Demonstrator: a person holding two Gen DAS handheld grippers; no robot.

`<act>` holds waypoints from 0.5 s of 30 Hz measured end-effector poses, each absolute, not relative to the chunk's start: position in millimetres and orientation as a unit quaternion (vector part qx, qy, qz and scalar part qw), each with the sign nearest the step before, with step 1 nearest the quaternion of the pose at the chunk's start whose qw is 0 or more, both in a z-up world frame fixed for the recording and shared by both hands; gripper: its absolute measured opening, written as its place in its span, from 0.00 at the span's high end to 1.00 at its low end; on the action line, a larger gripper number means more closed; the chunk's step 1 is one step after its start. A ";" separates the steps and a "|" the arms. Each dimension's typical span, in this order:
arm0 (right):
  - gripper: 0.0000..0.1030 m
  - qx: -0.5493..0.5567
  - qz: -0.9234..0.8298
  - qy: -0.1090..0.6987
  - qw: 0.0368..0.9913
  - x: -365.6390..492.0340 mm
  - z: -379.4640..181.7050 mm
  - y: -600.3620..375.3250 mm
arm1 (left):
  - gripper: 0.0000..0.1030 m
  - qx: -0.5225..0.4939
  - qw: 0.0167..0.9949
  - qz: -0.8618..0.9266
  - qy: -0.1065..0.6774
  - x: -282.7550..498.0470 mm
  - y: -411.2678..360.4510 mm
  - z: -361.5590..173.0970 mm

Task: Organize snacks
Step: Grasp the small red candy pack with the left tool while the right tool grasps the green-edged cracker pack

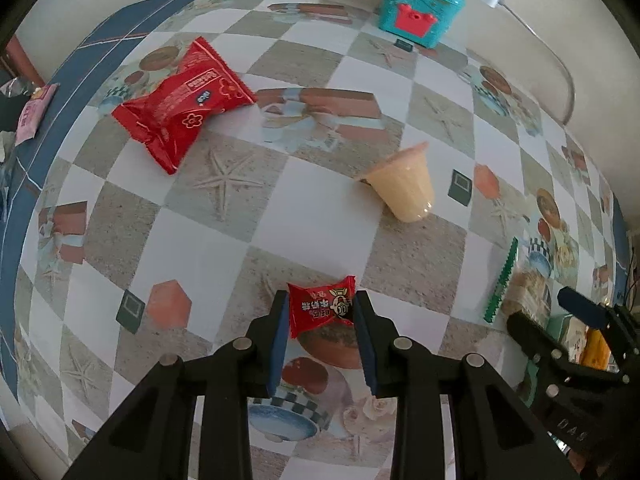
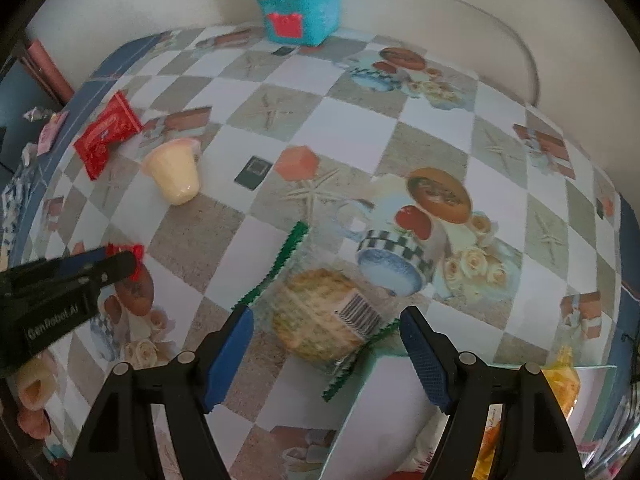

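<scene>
On my left, the left gripper [image 1: 322, 310] has its blue ribbed pads clamped on a small crinkly red candy wrapper [image 1: 320, 308] just above the glossy checkered tablecloth [image 1: 248, 216]. On my right, the right gripper [image 2: 326, 332] stands open around a round, clear-wrapped cracker pack [image 2: 320, 316] with green zigzag ends, pads not touching it.

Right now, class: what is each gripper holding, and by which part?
The left gripper grips the small red candy packet by its two side edges. The right gripper holds nothing; the biscuit pack lies between its open jaws.

Teal box [image 1: 420, 8] and white cable [image 1: 560, 68] beside wall.
</scene>
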State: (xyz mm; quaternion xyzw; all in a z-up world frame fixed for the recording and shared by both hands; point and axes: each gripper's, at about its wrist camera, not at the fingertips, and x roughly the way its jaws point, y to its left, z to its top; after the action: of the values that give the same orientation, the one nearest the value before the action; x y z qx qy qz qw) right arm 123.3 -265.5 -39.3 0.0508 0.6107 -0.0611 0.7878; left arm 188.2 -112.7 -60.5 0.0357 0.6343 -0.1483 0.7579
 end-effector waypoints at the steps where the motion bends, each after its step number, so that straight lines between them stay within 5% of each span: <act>1: 0.24 0.044 -0.058 0.613 0.787 123.9 -40.5 -263.3 | 0.68 0.032 0.757 -0.149 0.635 189.4 -110.6 -60.4; 8: 0.27 0.022 -0.061 0.618 0.783 128.7 -46.3 -253.6 | 0.68 0.024 0.756 -0.149 0.637 190.8 -101.3 -60.8; 15: 0.42 0.031 -0.078 0.610 0.788 136.0 -41.3 -257.6 | 0.68 0.020 0.757 -0.145 0.636 188.1 -93.7 -56.4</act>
State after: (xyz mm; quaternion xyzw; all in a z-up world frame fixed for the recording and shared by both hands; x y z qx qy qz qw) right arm 136.0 -257.6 -41.3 0.0308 0.6096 -0.0782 0.7883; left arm 188.1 -93.7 -56.4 0.0201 0.6365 -0.1453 0.7572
